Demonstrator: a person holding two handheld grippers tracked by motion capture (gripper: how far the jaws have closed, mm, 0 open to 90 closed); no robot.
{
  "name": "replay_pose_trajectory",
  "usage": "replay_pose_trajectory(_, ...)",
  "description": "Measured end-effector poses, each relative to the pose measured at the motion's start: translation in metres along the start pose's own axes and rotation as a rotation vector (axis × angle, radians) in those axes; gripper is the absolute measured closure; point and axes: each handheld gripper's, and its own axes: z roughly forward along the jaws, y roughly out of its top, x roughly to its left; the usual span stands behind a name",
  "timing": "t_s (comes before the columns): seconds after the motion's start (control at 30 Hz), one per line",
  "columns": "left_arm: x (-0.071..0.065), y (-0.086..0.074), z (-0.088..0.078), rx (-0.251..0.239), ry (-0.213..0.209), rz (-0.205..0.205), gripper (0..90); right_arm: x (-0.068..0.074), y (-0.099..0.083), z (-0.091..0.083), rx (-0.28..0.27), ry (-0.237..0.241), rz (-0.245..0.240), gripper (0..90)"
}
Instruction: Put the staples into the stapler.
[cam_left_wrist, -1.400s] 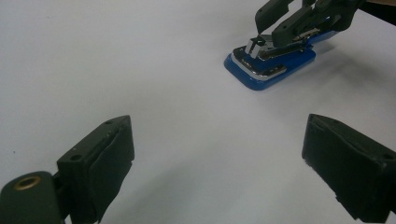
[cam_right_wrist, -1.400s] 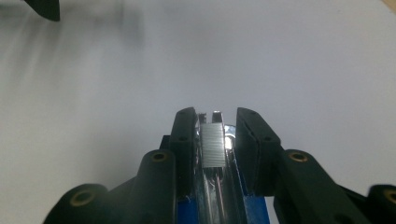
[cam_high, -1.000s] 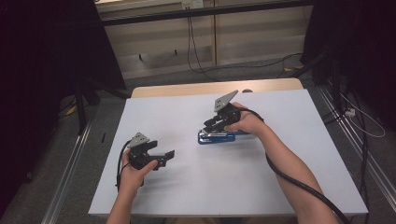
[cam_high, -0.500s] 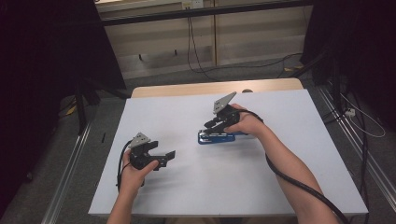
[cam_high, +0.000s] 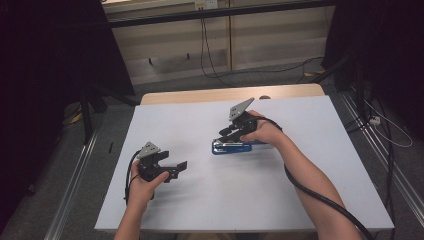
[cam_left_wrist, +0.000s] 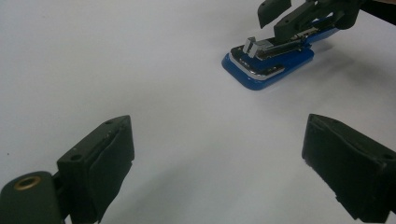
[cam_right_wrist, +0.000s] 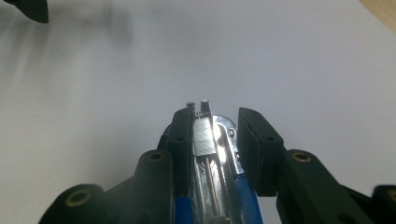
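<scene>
Right hand-held gripper (cam_high: 231, 136) angles down, jaws straddling blue stapler (cam_high: 235, 147); left (cam_high: 175, 167) gapes level.

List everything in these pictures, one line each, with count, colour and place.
stapler: one, blue base with bare metal magazine, lying on the sheet right of centre, between the right tongs' jaws.
sheet: one, white, covering most of the table.
table: one, light wood, its far edge showing beyond the sheet.
cables: several, black, on the grey floor behind the table.
left tongs: one, black, jaws wide apart, over the sheet's left part.
right tongs: one, black, jaws either side of the stapler; whether they press on it is unclear.
forearms: two, coming in from the bottom.
</scene>
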Motion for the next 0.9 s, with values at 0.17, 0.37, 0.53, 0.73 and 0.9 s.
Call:
replay_pose_trajectory(0.17, 0.000, 0.000, 0.001, -0.002, -0.003, 0.000, 9.3, 0.004, -0.004, -0.006, -0.011, -0.030, 0.020, 55.6)
replay_pose_trajectory(0.37, -0.002, 0.002, 0.004, -0.003, -0.008, 0.008, 9.4, 0.010, -0.010, -0.024, -0.045, -0.080, 0.049, 46.8)
replay_pose_trajectory(0.53, -0.003, 0.005, 0.003, -0.008, -0.008, 0.014, 9.5, 0.015, -0.017, -0.040, -0.055, -0.130, 0.087, 40.8)
replay_pose_trajectory(0.73, -0.003, 0.006, 0.003, -0.018, -0.011, 0.005, 9.5, 0.021, -0.025, -0.055, -0.077, -0.195, 0.140, 33.5)
replay_pose_trajectory(0.9, -0.002, 0.007, 0.007, -0.013, -0.024, 0.011, 9.5, 0.030, -0.029, -0.065, -0.082, -0.238, 0.158, 24.3)
